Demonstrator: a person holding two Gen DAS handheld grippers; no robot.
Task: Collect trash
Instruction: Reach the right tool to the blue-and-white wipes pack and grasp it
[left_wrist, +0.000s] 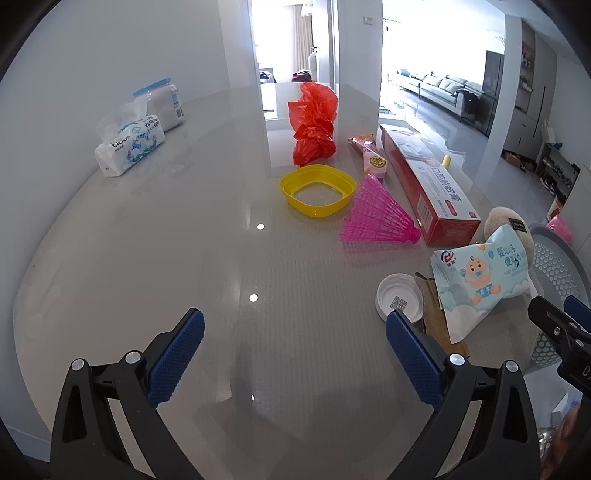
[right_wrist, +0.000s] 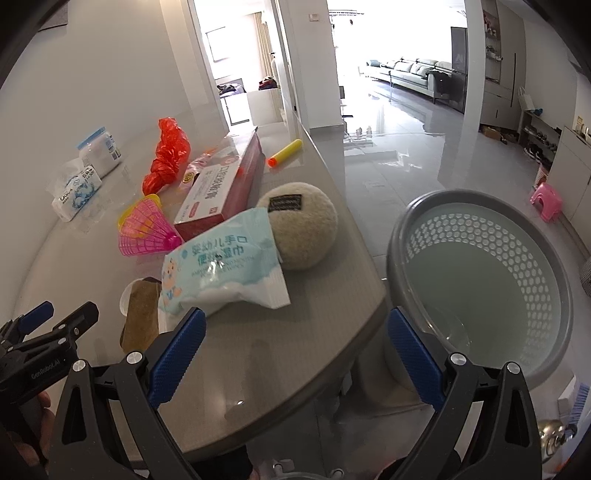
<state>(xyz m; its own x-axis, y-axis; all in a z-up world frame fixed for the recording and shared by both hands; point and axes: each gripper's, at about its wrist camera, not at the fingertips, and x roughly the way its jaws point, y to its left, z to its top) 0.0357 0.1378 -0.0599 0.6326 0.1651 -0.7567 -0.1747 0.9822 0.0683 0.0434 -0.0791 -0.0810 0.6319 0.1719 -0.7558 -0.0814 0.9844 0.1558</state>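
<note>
Trash is strewn on the table (left_wrist: 147, 258): a wipes pack (right_wrist: 225, 273) leans on a plush ball (right_wrist: 306, 229), with a white lid (left_wrist: 399, 299) and brown card (right_wrist: 140, 317) at the pack's 8 o'clock, a red box (left_wrist: 432, 184), pink shuttlecock (left_wrist: 376, 214), yellow ring (left_wrist: 317, 190) and red bag (left_wrist: 316, 123) beyond. The grey basket (right_wrist: 480, 280) stands off the table's edge at 3 o'clock. The left gripper (left_wrist: 295, 358) and right gripper (right_wrist: 295, 354) are both spread wide, holding nothing

"GenRobot.AI" on left tool (right_wrist: 48, 321); "婴幼儿手口" on wipes pack (right_wrist: 225, 266)
</note>
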